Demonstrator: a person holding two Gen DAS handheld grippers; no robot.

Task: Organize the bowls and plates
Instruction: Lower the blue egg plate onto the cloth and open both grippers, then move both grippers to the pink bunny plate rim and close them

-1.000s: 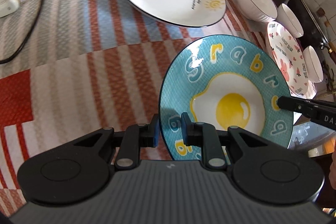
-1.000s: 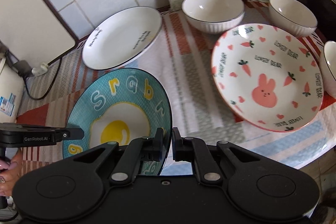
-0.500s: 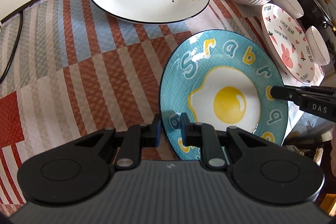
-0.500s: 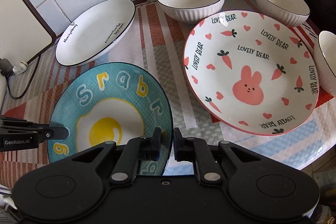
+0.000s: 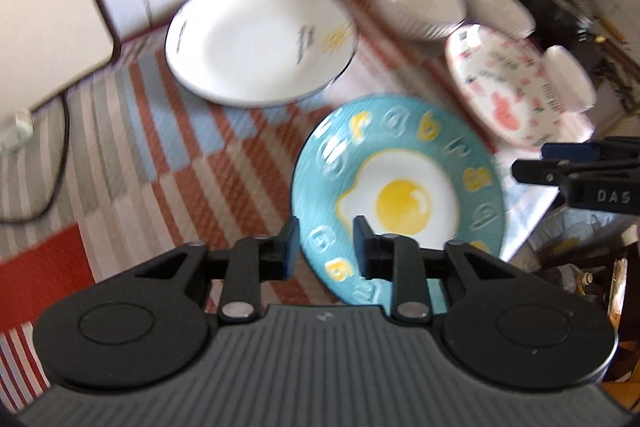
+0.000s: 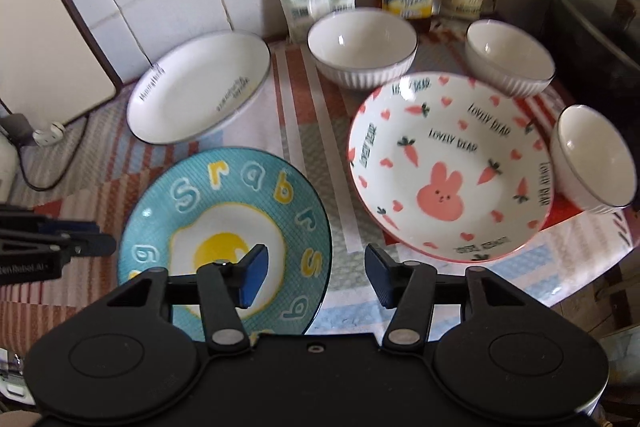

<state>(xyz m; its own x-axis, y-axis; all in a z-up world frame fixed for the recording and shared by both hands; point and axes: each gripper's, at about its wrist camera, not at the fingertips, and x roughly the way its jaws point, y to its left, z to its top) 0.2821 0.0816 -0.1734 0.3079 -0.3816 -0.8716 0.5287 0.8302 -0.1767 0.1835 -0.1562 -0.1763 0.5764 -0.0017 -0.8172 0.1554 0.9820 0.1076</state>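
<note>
Both my grippers, left (image 5: 325,243) and right (image 6: 314,277), just opened off the blue egg plate (image 6: 224,239); it lies near the counter's front edge.

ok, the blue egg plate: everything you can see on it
The blue plate is round and glazed, apparently ceramic, with a fine teal grid, a fried egg painted in the middle and raised white and yellow letters around the rim. It lies face up on the striped mat, near the front edge, in front of the white plate and left of the bunny plate. Both grippers have just been opening: the left gripper straddles its rim and the right gripper stands open over its right edge, neither pressing on it.
</note>
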